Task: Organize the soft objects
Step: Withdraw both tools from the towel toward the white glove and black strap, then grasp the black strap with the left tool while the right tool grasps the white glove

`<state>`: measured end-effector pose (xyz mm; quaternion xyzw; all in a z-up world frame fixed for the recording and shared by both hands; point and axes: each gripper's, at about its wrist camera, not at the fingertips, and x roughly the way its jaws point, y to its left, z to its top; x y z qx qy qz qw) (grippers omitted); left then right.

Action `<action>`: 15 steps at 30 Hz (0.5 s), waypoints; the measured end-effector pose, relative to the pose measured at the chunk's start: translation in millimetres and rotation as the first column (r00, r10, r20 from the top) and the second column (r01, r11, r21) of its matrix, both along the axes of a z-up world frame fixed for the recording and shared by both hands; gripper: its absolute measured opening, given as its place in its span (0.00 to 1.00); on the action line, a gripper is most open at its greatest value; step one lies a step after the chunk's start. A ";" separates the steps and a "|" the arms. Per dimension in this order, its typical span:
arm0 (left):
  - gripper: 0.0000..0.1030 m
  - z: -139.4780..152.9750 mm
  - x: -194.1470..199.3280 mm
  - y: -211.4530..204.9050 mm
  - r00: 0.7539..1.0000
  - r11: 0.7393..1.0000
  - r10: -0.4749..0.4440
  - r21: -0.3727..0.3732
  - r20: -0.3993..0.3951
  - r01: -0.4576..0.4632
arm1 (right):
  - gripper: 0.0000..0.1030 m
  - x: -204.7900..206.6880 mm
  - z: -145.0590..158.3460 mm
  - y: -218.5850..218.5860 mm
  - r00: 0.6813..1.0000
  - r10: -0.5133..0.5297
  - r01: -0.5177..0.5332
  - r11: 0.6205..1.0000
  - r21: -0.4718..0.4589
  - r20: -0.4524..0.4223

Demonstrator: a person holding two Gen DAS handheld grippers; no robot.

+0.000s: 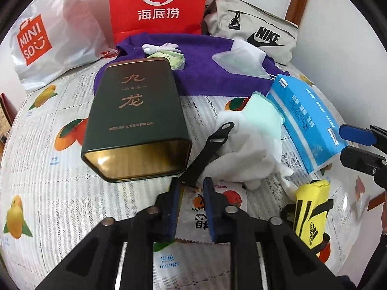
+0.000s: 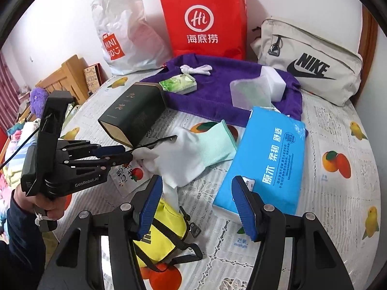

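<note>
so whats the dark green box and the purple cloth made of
Dark green box: likely metal tin, matte outside; the open end shows a shiny gold lining. Purple cloth: looks like terry towel, fuzzy nap with soft folds, no shine.

Glossy dark metal tin (image 1: pixel 135 120), fuzzy purple towel (image 1: pixel 205 55), shiny blue plastic tissue pack (image 2: pixel 266 164), red paper bag (image 2: pixel 205 19)

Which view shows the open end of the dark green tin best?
Left wrist: the tin lies with its open mouth toward the camera, gold interior visible. The right wrist view sees it obliquely, the mouth narrow and partly behind a black strap.
</note>
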<state>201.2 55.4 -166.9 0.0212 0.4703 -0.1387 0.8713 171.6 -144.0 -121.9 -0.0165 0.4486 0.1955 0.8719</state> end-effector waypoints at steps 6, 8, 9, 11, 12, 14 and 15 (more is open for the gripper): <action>0.14 -1.6 4.9 -2.0 1.000 0.999 -0.021 0.028 0.022 0.020 | 0.58 2.9 -6.8 5.3 1.000 0.009 -0.009 1.000 -0.012 -0.019; 0.06 0.5 5.3 1.0 1.000 1.000 -0.019 0.023 0.021 0.018 | 0.58 3.1 -6.7 6.4 1.000 0.010 -0.010 1.000 -0.012 -0.018; 0.06 1.7 5.4 2.4 1.000 1.000 -0.020 0.015 0.020 0.019 | 0.58 3.0 -6.4 6.9 1.000 0.011 -0.011 1.000 -0.011 -0.017; 0.05 4.9 3.7 7.9 1.000 1.000 -0.015 -0.011 0.021 0.015 | 0.58 3.6 -5.6 8.5 1.000 0.014 -0.015 1.000 -0.008 -0.017; 0.05 5.9 2.4 9.8 1.000 1.000 -0.014 -0.018 0.019 0.014 | 0.58 3.5 -5.3 9.3 1.000 0.018 -0.018 1.000 -0.007 -0.015; 0.05 8.8 -3.0 12.5 1.000 1.000 -0.012 -0.012 0.021 0.012 | 0.58 3.6 -4.8 10.7 1.000 0.021 -0.021 1.000 -0.008 -0.013; 0.05 11.3 -7.0 14.1 1.000 1.000 -0.009 -0.010 0.025 0.009 | 0.58 3.8 -4.9 10.7 1.000 0.022 -0.022 1.000 -0.008 -0.014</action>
